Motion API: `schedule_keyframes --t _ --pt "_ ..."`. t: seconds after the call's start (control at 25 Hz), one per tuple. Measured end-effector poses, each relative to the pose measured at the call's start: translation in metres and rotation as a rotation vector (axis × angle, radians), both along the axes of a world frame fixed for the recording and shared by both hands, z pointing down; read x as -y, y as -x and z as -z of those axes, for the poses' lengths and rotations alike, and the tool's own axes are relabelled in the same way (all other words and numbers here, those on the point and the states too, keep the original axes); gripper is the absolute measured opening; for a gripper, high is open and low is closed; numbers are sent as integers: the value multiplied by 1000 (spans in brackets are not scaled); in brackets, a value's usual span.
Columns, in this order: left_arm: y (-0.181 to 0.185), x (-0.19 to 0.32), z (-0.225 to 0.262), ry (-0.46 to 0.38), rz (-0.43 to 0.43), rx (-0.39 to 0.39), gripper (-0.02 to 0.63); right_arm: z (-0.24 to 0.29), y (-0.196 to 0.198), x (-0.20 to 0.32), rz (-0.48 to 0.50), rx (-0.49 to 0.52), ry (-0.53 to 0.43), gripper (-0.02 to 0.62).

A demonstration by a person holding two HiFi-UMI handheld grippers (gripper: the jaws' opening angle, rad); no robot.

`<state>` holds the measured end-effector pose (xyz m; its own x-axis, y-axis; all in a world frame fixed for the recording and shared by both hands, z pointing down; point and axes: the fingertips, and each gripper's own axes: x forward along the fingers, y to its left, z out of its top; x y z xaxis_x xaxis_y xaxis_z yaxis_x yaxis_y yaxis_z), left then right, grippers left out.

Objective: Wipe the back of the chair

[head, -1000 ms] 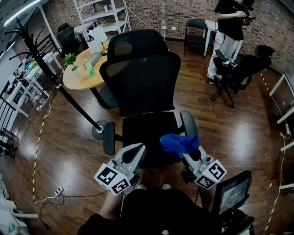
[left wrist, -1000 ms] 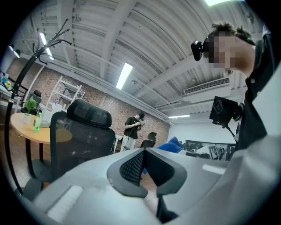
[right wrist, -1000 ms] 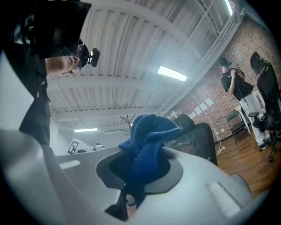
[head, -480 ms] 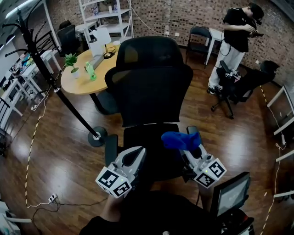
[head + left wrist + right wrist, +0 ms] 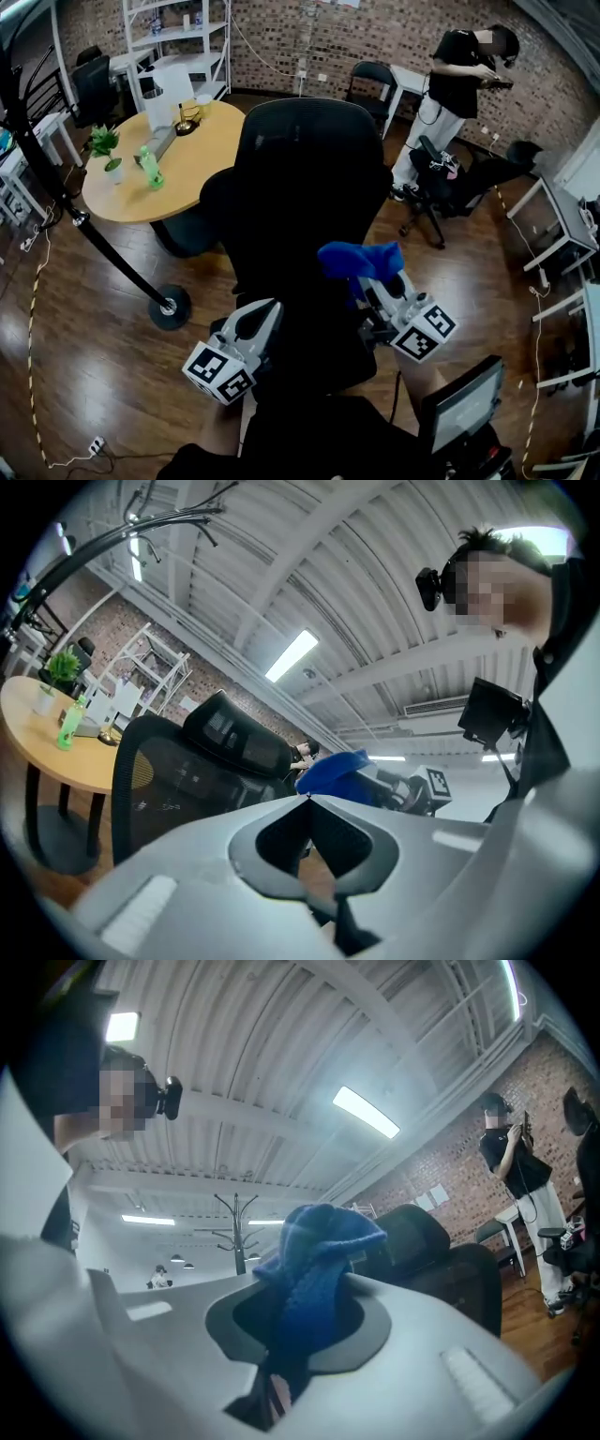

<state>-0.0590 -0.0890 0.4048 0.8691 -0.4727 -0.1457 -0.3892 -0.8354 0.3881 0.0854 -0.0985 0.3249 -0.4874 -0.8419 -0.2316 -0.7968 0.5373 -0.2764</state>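
Observation:
A black mesh office chair stands right in front of me, its backrest and headrest facing me. My right gripper is shut on a crumpled blue cloth, held up near the backrest's lower right side. The same cloth bulges out between the jaws in the right gripper view, with the chair behind it. My left gripper hangs low at the chair's left, shut with nothing in it. In the left gripper view its jaw tips meet, and the chair and blue cloth show beyond.
A round wooden table with a plant and a green bottle stands at the back left. A black coat stand leans at the left. A person stands at the back right beside another black chair.
The view has come closer to the chair, whose back now fills the middle. My right gripper has lifted the blue cloth up from the seat level toward the backrest.

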Motion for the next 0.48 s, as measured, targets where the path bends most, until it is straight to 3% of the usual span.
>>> schedule_keyframes --t 0.12,0.28,0.48 --pt "4 9 -5 22 5 -21 5 26 8 35 54 16 -20 54" --pt "11 19 -6 37 38 6 5 69 25 107 152 9 -69 54" --pt "39 24 -11 55 166 46 5 134 64 186 311 96 -120 54"
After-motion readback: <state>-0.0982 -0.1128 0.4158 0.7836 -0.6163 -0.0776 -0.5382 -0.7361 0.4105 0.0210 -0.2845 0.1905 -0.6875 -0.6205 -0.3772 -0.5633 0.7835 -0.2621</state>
